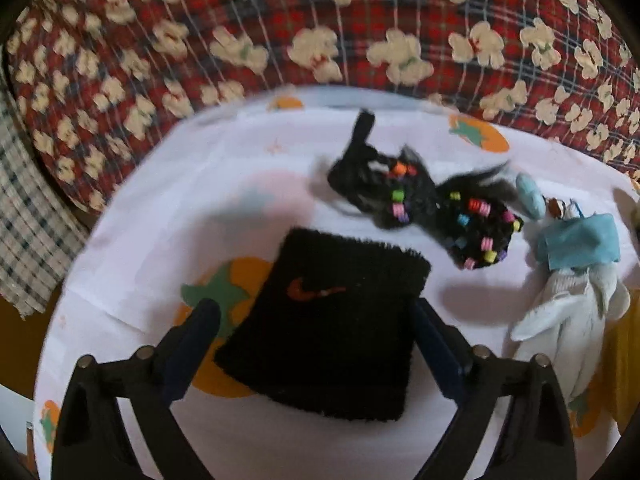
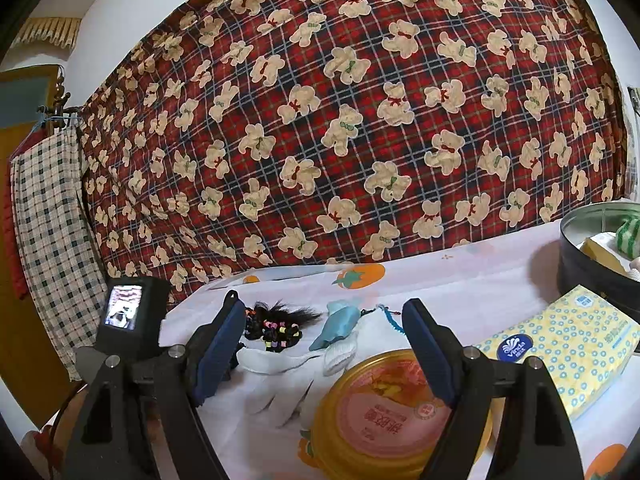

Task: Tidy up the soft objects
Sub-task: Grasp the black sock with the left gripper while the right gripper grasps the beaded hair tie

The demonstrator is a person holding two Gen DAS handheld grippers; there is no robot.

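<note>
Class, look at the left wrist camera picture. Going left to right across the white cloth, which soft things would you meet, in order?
Black wristband → black hairpiece with coloured beads → blue pouch with the white glove just below it.

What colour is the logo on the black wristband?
Orange-red, on the wristband; clearest in the left wrist view.

"Vinda" on tissue pack (image 2: 560, 344)
</note>
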